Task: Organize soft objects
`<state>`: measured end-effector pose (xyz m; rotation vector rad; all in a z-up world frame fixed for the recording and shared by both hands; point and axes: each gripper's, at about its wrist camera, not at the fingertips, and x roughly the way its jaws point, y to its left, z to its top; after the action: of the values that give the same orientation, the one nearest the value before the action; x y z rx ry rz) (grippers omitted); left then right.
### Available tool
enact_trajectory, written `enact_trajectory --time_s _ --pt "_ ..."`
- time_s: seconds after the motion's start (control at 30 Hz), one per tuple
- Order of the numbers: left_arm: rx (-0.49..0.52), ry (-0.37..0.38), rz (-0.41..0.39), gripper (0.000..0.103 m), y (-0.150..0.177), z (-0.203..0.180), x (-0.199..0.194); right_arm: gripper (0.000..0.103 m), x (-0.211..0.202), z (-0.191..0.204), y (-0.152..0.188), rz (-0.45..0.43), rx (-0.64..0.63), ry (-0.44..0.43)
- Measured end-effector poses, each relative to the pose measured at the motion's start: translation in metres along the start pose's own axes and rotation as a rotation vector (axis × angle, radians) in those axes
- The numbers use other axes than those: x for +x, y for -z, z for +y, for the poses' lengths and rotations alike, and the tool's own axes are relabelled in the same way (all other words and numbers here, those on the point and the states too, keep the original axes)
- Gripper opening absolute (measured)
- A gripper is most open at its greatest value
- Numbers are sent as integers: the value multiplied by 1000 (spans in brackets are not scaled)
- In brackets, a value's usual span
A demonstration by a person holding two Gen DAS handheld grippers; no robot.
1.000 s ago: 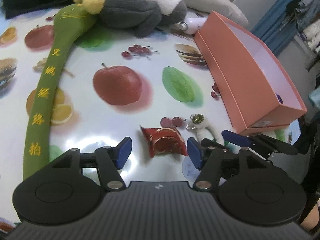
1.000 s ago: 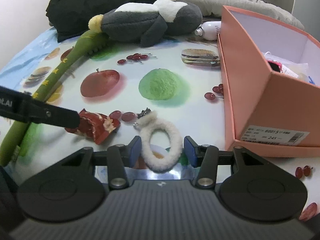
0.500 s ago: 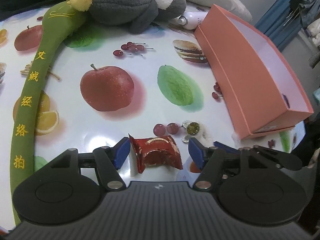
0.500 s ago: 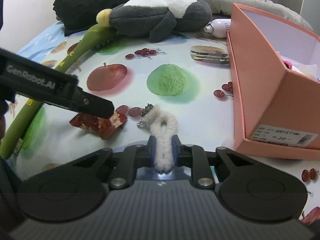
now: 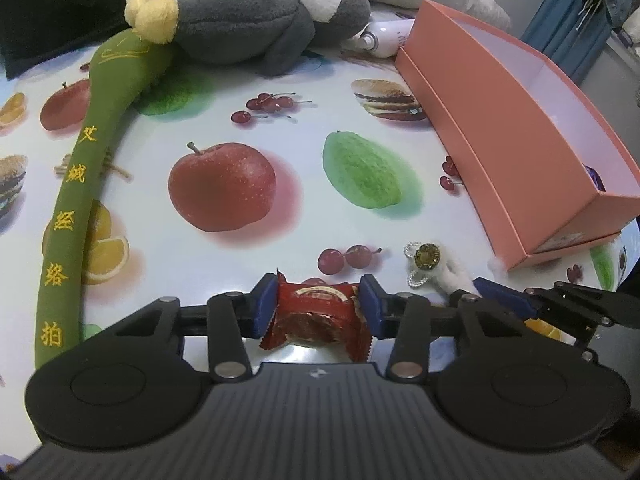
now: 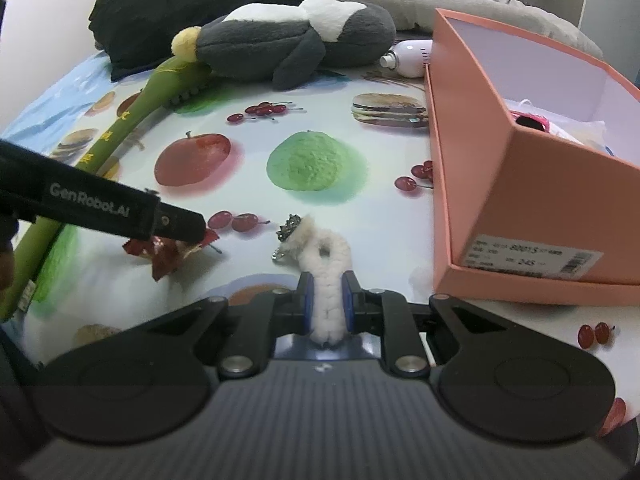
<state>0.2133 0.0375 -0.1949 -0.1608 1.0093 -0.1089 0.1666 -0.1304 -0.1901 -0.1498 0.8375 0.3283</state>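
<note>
Change: both grippers have closed in since the earlier frames; the left gripper (image 5: 318, 306) has just been closing onto the red snack packet (image 5: 318, 316), which now sits pinched between its blue pads (image 5: 266, 304)
Right gripper (image 6: 328, 306): clamped tight on the white fluffy hair tie (image 6: 326, 276), squeezing its loop flat; the jewelled charm (image 6: 290, 226) lies on the cloth ahead
Meaning: both small items look secured, so lifting toward the pink box (image 6: 532, 216) seems next
Pose: both grippers tilt steeply down at the fruit-print tablecloth (image 5: 280, 216), side by side, the left one's finger crossing the right view
Untouched: penguin plush (image 5: 260, 20) and green massage stick (image 5: 84, 184) lie well beyond
</note>
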Motion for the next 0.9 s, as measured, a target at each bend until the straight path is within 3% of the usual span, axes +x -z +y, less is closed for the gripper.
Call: enact_trajectory --time_s 0.2,0.5,0.9 --pt "-16 5 -4 48 6 -5 -10 17 -10 -1 1 1 16 -14" --pt "-85 34 -74 46 20 -18 -44 16 -41 0 -12 -21 0 -24" --pt "-129 60 -149 37 10 -30 -95 15 -85 -9 -38 -83 -11 -36"
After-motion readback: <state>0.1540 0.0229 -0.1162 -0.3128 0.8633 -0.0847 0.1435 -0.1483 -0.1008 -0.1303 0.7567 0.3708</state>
